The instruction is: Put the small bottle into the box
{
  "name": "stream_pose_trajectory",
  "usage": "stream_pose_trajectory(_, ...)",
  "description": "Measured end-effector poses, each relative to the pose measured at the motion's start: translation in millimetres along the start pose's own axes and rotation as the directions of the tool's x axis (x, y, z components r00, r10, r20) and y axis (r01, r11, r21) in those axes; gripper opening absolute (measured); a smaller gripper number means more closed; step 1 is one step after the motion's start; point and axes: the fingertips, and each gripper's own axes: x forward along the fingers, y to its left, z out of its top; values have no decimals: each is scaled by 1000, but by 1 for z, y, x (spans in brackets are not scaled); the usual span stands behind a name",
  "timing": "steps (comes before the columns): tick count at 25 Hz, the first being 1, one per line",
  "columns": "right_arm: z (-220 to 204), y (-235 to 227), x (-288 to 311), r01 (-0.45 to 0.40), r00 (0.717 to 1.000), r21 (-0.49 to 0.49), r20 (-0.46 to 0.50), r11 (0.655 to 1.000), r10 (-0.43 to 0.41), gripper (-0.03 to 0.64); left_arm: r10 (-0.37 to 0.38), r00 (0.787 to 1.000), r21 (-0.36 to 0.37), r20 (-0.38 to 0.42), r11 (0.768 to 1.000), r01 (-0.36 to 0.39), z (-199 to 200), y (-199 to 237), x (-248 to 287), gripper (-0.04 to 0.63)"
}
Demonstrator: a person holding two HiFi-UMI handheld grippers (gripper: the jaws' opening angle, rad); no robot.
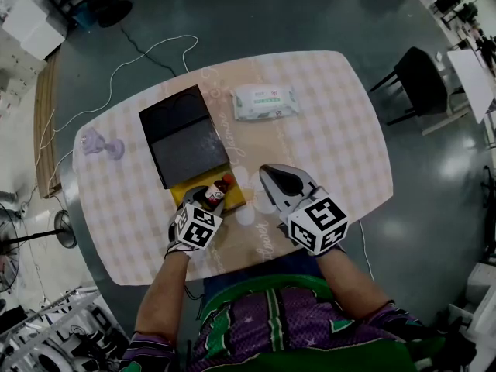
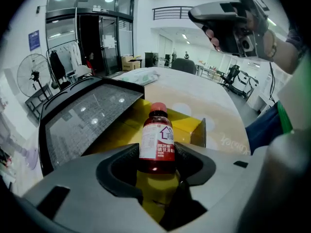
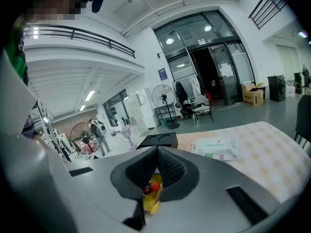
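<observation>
The small brown bottle (image 1: pixel 218 190) has a red cap and a white label. My left gripper (image 1: pixel 206 198) is shut on it. In the left gripper view the bottle (image 2: pixel 157 139) stands upright between the jaws, over the box's yellow inside (image 2: pixel 190 125). The box (image 1: pixel 186 139) lies on the table with its black lid (image 2: pixel 80 123) swung open toward the far side, and its yellow tray (image 1: pixel 235 201) faces me. My right gripper (image 1: pixel 269 174) hovers just right of the box, shut and empty. In the right gripper view its jaws (image 3: pixel 157 154) meet, and the bottle's red cap (image 3: pixel 154 186) shows below them.
A pack of wet wipes (image 1: pixel 265 101) lies at the far side of the table (image 1: pixel 341 146). A purple glass (image 1: pixel 99 143) lies near the left edge. A black chair (image 1: pixel 419 79) stands off the table's right end. A white cable (image 1: pixel 116 76) runs across the floor.
</observation>
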Motion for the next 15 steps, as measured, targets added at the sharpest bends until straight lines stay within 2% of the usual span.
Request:
stream_pose_trajectory(9,2,-9,-1,6,1000,11,3,1000,-6,7,7,998,71,-66,997,-2,-4,3,8,242)
stream_pose_trajectory(15,1,-12,-1,7,1000,20,6,1000,-8,8,6,995,93,-97,996,3,-7,4,13,244)
